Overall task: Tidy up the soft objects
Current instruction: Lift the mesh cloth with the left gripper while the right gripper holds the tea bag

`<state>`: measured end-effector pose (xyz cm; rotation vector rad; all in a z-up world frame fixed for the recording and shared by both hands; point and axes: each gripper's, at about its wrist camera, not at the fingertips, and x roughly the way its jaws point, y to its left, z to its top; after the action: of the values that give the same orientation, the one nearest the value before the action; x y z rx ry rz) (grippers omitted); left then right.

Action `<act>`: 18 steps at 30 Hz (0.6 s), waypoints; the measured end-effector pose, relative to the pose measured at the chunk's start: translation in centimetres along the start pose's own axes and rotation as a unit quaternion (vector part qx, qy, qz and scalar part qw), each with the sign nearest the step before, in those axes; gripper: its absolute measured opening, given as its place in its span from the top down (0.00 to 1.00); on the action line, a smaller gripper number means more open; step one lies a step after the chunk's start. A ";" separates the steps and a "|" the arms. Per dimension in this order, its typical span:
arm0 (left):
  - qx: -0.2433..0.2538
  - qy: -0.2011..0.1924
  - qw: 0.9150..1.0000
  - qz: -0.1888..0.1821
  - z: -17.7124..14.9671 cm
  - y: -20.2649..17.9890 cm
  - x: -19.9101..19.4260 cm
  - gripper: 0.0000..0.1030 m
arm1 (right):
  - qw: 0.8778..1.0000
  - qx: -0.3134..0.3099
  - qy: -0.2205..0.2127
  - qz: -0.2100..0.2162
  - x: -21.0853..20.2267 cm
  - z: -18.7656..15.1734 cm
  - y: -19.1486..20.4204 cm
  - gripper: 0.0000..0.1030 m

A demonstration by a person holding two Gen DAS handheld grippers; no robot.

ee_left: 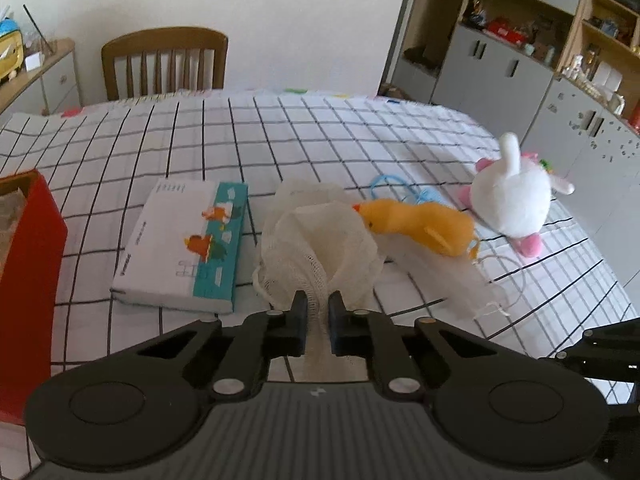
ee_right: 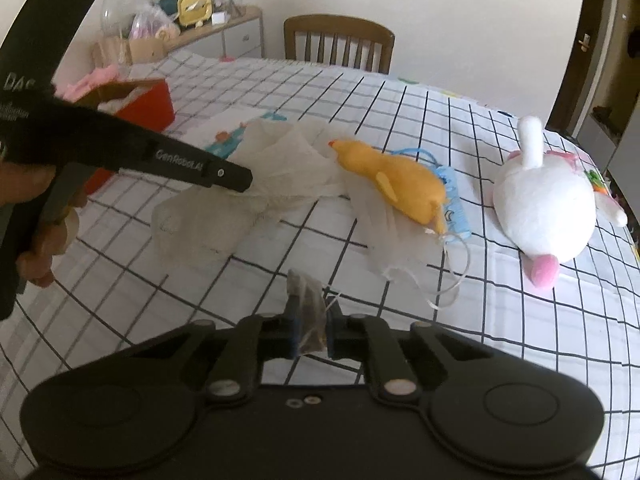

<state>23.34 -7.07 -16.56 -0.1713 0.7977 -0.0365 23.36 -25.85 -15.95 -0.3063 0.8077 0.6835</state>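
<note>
Left wrist view: left gripper (ee_left: pixel 318 300) is clamped on a bunched white mesh bag (ee_left: pixel 320 236), held above the checked tablecloth (ee_left: pixel 160 140). Yellow plush duck (ee_left: pixel 420 222) is seen w/ its head at the bag's edge; white plush bunny (ee_left: pixel 512 204) lies near, to the right. A tissue pack (ee_left: pixel 180 244) sits left of the bag, a red box (ee_left: pixel 32 248) further left. Right wrist view: right gripper (ee_right: pixel 310 314) is pinched shut on a small translucent piece (ee_right: pixel 306 308); what it is can't be told.
</note>
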 end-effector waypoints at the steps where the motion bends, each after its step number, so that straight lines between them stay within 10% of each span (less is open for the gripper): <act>1: -0.002 -0.004 1.000 -0.003 0.1 0.0 -0.3 0.91 | 1.000 0.004 -0.003 0.000 -0.2 0.0 0.0 0.90; 18: 0.019 -0.064 0.997 -0.037 1.2 1.4 -7.5 0.92 | 0.996 0.046 -0.067 0.028 -5.8 2.6 -0.3 0.91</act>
<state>18.88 -4.75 -10.67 -0.1647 0.6624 -0.1091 22.14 -27.31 -9.93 -0.1535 0.7188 0.7101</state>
